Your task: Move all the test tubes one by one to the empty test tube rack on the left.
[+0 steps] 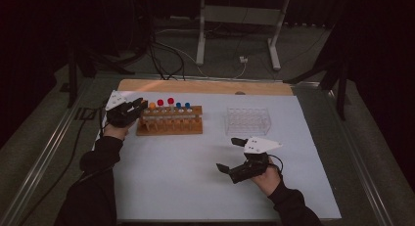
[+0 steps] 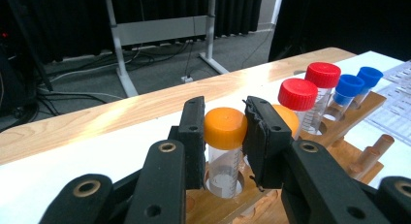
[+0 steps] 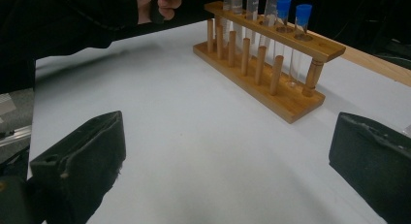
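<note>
At the wooden rack's (image 1: 170, 122) left end, the left tool (image 2: 226, 136) clamps the orange-capped tube (image 2: 225, 146); draw it straight up. Right tool (image 1: 231, 155) waits open.

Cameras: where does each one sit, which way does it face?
High view: above the person's side, looking forward and down on the table; both forearms show.
Left gripper view: on the left gripper, facing its jaws shut on the orange-capped tube.
Right gripper view: on the right gripper, jaws open.
Shared: the wooden rack.
</note>
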`<state>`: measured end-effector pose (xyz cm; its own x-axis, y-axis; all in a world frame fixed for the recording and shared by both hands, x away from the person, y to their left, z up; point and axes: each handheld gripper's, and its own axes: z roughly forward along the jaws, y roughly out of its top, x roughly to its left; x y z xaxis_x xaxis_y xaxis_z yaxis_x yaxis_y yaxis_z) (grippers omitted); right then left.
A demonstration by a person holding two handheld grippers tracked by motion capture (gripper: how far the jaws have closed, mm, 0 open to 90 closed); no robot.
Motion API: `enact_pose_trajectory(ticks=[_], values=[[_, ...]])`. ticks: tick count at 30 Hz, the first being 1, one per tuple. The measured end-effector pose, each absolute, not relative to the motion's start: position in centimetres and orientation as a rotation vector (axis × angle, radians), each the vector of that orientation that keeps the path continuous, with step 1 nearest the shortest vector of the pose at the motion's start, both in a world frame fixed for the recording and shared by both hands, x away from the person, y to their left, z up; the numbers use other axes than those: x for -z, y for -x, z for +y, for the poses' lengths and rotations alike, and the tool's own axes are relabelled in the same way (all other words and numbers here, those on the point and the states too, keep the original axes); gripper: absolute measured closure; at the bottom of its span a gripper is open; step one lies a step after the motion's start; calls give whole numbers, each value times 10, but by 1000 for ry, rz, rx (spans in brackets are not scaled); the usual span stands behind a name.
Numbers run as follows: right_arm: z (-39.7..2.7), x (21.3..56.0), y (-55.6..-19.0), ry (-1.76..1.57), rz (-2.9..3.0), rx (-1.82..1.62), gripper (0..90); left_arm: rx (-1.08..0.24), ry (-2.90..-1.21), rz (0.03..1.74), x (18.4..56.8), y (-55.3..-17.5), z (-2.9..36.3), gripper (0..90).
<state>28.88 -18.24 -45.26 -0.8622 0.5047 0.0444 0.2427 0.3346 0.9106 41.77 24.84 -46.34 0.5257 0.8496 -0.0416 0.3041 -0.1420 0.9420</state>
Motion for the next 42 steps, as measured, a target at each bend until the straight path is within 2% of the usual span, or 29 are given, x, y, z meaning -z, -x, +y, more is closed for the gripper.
enact_pose_trajectory(ticks=[14, 18, 26, 31, 33, 35, 42], values=[[-183, 453, -289, -677, 2356, -1535, 0, -640, -1689, 987, 464, -417, 247, 704], [-183, 452, -289, -680, 2355, -1535, 0, -647, -1663, 1012, 457, -416, 248, 519], [-184, 452, -290, -683, 2351, -1537, 0, -657, -1630, 1042, 430, -401, 258, 275], [-184, 452, -290, -686, 2351, -1535, 0, -572, -1646, 998, 423, -387, 262, 99], [-184, 452, -289, -686, 2350, -1536, 0, -534, -1656, 983, 422, -379, 262, 88], [-184, 451, -289, -686, 2348, -1536, 0, -500, -1680, 973, 423, -372, 262, 26], [-184, 451, -289, -687, 2345, -1542, 0, -431, -1723, 929, 432, -344, 258, 12]])
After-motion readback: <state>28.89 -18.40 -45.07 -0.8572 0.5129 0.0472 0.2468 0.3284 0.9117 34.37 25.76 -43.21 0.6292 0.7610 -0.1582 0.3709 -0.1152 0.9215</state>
